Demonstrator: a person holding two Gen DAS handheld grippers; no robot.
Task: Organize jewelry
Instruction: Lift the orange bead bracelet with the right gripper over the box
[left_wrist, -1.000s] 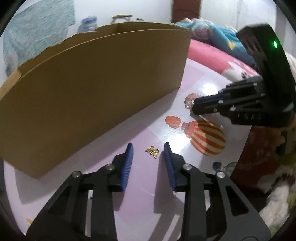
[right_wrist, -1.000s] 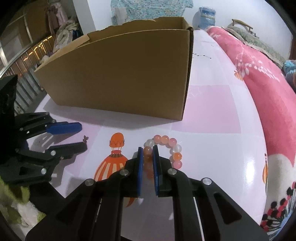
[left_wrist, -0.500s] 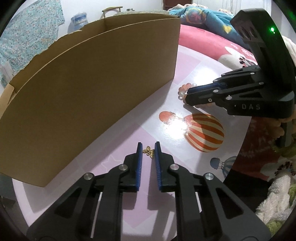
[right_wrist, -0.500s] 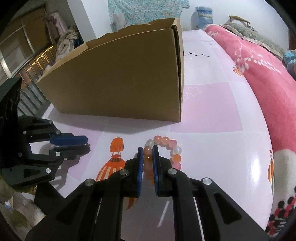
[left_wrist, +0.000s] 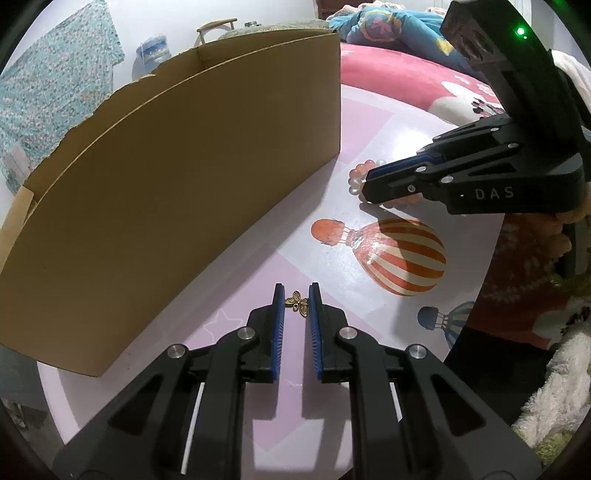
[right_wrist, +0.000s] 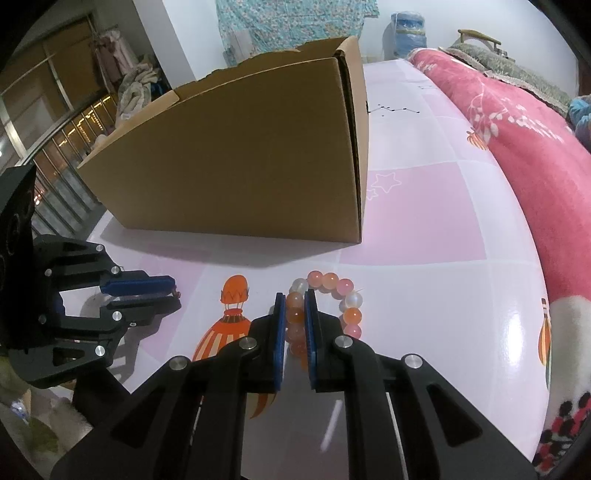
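The left gripper (left_wrist: 297, 297) is now drawn in around the butterfly charm (left_wrist: 298, 303), where a second ago its jaws were spread wide with the charm lying loose between them. The blue pads (left_wrist: 279, 314) are seen touching the wings on both sides — the charm is pinched, low at the fingertips, and it appears to rest on the counter (left_wrist: 258, 280) just beside the box (left_wrist: 177, 177). The closing has stopped over the last half second, so the grip is judged to be set.

The right gripper (right_wrist: 294, 314) is unchanged: it is pressed on one side of the bracelet (right_wrist: 341, 295), with two or three beads clamped between the pads and the rest of the loop lying on the counter (right_wrist: 424, 295) near the box corner (right_wrist: 354, 147).

With both pieces now held, the picking step is judged done for this pair — what is left is a lift and a carry, presumably over the box wall. The charm is thin and held only at its wing edges, so a slip or a twist during the lift is considered possible.
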